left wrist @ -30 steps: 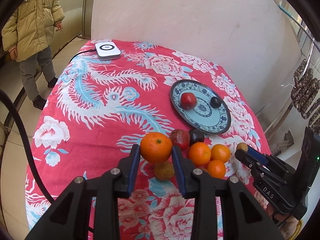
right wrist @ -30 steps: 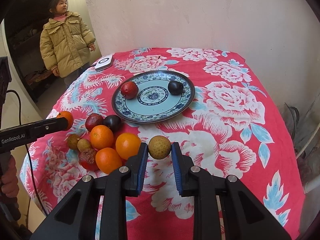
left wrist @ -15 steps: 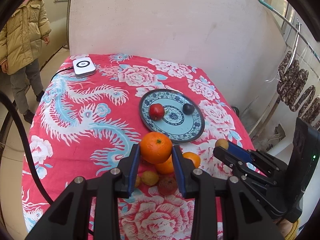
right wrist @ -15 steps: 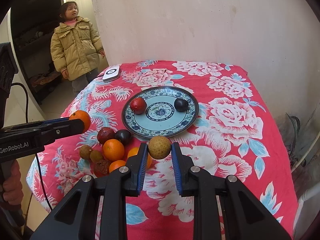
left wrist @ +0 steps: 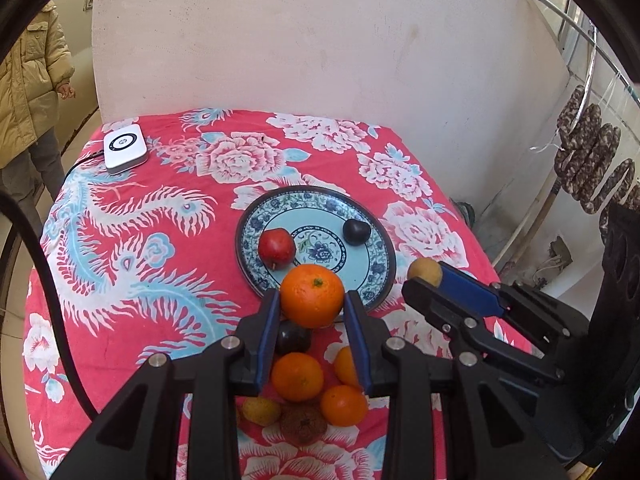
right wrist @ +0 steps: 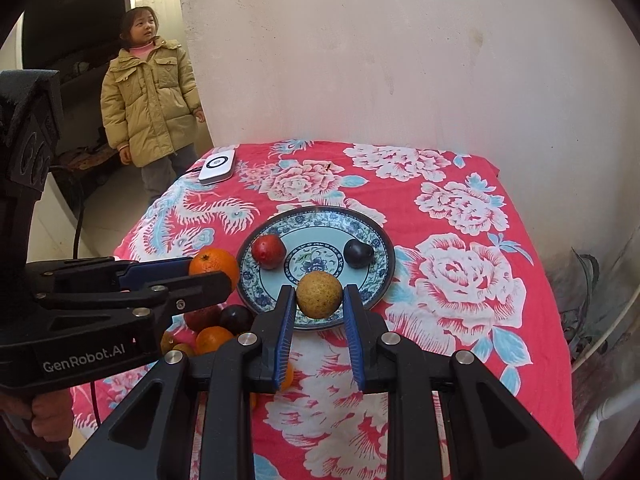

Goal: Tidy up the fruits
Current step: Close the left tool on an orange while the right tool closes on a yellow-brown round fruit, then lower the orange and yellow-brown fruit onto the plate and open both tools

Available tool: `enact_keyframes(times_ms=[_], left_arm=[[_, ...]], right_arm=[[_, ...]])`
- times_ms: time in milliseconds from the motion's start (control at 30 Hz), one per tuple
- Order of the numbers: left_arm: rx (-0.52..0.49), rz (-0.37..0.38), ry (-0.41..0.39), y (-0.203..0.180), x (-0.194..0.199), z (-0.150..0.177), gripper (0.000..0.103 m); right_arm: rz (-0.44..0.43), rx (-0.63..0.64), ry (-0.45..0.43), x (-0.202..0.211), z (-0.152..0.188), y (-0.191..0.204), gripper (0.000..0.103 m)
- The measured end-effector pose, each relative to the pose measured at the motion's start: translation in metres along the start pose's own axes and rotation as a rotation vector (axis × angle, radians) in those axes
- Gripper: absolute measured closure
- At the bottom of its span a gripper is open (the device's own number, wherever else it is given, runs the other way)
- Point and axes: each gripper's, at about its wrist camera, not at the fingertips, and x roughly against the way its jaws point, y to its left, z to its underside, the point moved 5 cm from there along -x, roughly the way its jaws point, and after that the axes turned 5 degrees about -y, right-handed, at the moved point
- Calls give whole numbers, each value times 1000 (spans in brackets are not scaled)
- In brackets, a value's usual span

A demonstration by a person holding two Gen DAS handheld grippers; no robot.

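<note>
Both grippers clamp fruit just short of the plate point(left wrist: 384, 248), the left gripper point(left wrist: 312, 304) on an orange point(left wrist: 312, 294), the right gripper point(right wrist: 319, 300) on a yellow-brown fruit point(right wrist: 319, 294) nearer its rim

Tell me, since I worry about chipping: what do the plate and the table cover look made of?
The plate looks like glazed ceramic: a glossy face with blue-and-white floral print and a dark rim, though melamine could look the same. The cover looks like soft printed cloth, matte, draping and creasing over the table edge.

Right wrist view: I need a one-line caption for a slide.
Right gripper carries a tan fruit toward the blue patterned plate; left gripper holds an orange.
</note>
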Motion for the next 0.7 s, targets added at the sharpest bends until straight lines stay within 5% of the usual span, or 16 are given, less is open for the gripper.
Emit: enact_keyframes(times_ms=[700], left_arm=[[3,-17,79,5,-53,-1,69]], right_arm=[[25,-22,83,-53,8,-22,78]])
